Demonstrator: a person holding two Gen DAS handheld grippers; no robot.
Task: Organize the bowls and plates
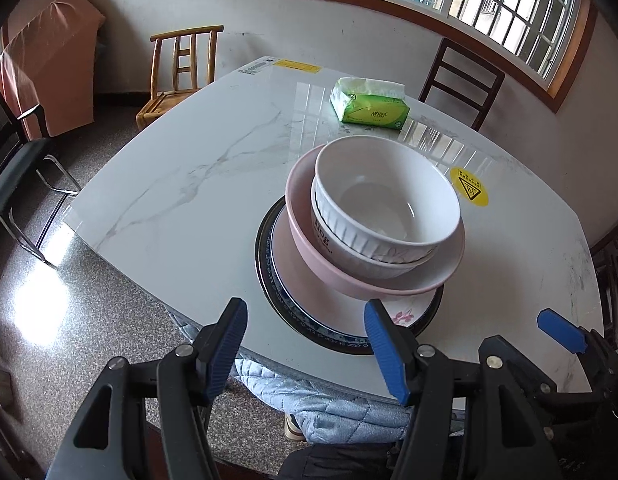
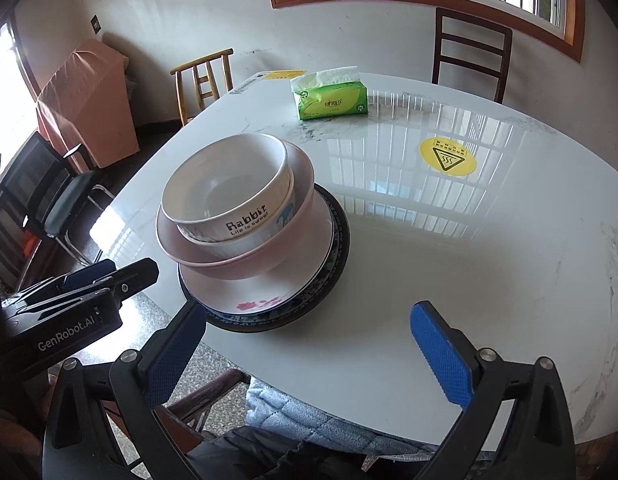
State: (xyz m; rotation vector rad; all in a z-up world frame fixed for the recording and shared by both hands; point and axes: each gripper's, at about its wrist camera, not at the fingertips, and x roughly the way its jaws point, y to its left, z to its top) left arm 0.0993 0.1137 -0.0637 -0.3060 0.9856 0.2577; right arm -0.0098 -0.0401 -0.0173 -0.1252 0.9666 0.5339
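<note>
One stack of dishes stands on the white marble table [image 1: 181, 200]. A dark-rimmed plate [image 1: 265, 248] lies at the bottom, and a white plate with a pink flower [image 1: 409, 312] rests on it. On that plate sits a pink bowl [image 1: 321, 264] holding nested white bowls [image 1: 385, 196]; one of them reads "Rabbit" [image 2: 245, 214]. My left gripper [image 1: 309, 332] hovers open just short of the stack's near edge, nothing between its fingers. To the right of the stack my right gripper [image 2: 309, 344] stands wide open and empty over bare tabletop.
A green tissue pack [image 2: 331, 100] lies at the far side, and a round yellow warning sticker [image 2: 448, 156] is right of the stack. A light wooden chair [image 1: 181, 76], a dark chair [image 1: 461, 80] and a black chair [image 1: 17, 176] stand around the table. A quilted blue garment [image 1: 329, 408] shows below the near edge.
</note>
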